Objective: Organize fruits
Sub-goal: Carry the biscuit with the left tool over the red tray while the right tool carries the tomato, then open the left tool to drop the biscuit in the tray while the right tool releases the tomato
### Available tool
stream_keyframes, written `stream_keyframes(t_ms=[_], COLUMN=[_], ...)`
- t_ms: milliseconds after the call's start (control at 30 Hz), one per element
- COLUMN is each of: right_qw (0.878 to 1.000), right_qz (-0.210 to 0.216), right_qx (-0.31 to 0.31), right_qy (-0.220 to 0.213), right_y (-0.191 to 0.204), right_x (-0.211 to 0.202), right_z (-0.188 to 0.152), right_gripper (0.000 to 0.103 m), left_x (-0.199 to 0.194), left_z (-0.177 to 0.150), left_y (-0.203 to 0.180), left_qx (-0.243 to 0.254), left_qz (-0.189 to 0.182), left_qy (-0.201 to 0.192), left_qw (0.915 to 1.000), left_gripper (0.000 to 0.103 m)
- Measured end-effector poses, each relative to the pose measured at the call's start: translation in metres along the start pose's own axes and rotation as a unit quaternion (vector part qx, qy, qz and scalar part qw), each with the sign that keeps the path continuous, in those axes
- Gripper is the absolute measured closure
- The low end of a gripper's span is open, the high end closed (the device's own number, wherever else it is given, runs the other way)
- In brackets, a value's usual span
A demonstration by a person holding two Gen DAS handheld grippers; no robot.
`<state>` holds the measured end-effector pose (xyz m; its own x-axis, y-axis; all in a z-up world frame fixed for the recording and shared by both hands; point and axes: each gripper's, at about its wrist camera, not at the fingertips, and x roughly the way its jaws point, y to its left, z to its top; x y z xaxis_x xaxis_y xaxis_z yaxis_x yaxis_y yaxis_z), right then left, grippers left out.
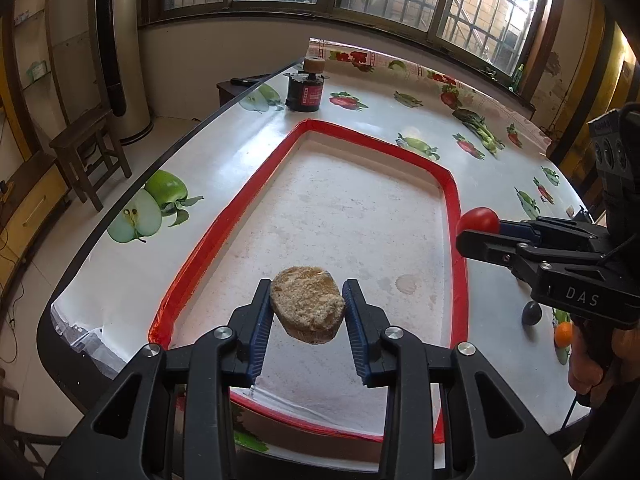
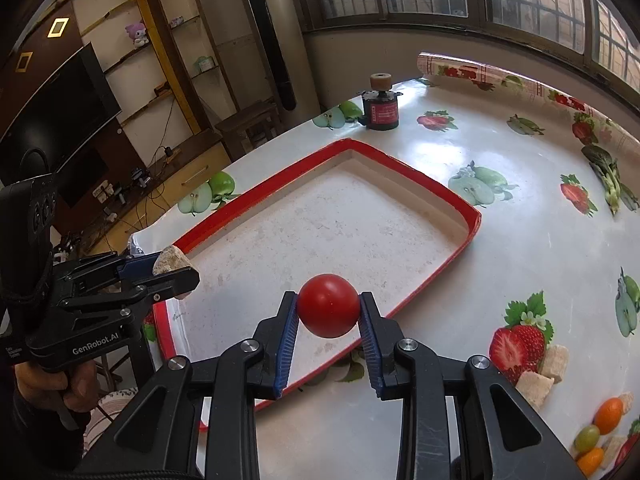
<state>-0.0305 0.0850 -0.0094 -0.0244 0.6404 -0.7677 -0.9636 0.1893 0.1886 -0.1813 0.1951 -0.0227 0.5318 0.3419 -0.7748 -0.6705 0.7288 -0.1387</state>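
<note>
My left gripper (image 1: 307, 304) is shut on a brown, rough, bread-like piece (image 1: 307, 304) and holds it above the near end of a white tray with a red rim (image 1: 224, 224). It also shows in the right wrist view (image 2: 174, 268). My right gripper (image 2: 328, 312) is shut on a red tomato (image 2: 328, 311), held above the tray's (image 2: 474, 220) near edge. In the left wrist view the tomato (image 1: 478, 219) sits just past the tray's right rim. The tray itself holds nothing.
A dark jar with a cork stopper (image 1: 306, 88) stands beyond the tray. Loose on the fruit-print tablecloth (image 2: 520, 240) at the right are bread cubes (image 2: 534, 388), an orange fruit (image 2: 608, 410), a green grape (image 2: 587, 438) and a dark round fruit (image 1: 531, 313). A stool (image 1: 88, 152) stands off the table's left.
</note>
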Motion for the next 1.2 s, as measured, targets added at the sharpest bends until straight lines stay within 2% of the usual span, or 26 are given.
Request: stream_keyframes(t_ms=[267, 567, 633, 667, 733, 800, 867, 1200], right_qw=[0.999, 0.997, 0.997, 0.997, 0.997, 0.998, 0.998, 1.000], right_qz=[0.005, 0.003, -0.001, -0.004, -0.003, -0.004, -0.002, 0.000], right_qx=[-0.010, -0.019, -0.026, -0.027, -0.024, -0.020, -0.016, -0.005], right_qy=[0.042, 0.073, 0.068, 0.070, 0.068, 0.061, 0.054, 0.018], right_y=[-0.001, -0.004, -0.002, -0.001, -0.001, -0.002, -0.003, -0.005], right_x=[0.061, 0.089, 0.089, 0.089, 0.088, 0.082, 0.074, 0.025], right_z=[0.022, 0.018, 0.017, 0.016, 0.016, 0.016, 0.016, 0.006], right_gripper=[0.072, 0.071, 0.071, 0.069, 0.058, 0.052, 0.052, 0.048], left_x=[0.026, 0.049, 0.047, 0.047, 0.044, 0.039, 0.035, 0.019], left_z=[0.005, -0.002, -0.003, -0.002, -0.002, -0.001, 0.001, -0.002], left_y=[0.004, 0.009, 0.009, 0.009, 0.009, 0.010, 0.010, 0.000], left_qx=[-0.005, -0.015, -0.017, -0.019, -0.022, -0.025, -0.029, -0.021], left_qz=[0.008, 0.018, 0.017, 0.017, 0.020, 0.020, 0.019, 0.015], left_qy=[0.019, 0.052, 0.050, 0.051, 0.048, 0.042, 0.038, 0.029], left_qw=[0.9998, 0.9984, 0.9985, 0.9984, 0.9984, 0.9986, 0.9987, 0.9992], left_gripper=[0.071, 0.070, 0.069, 0.064, 0.056, 0.051, 0.047, 0.047])
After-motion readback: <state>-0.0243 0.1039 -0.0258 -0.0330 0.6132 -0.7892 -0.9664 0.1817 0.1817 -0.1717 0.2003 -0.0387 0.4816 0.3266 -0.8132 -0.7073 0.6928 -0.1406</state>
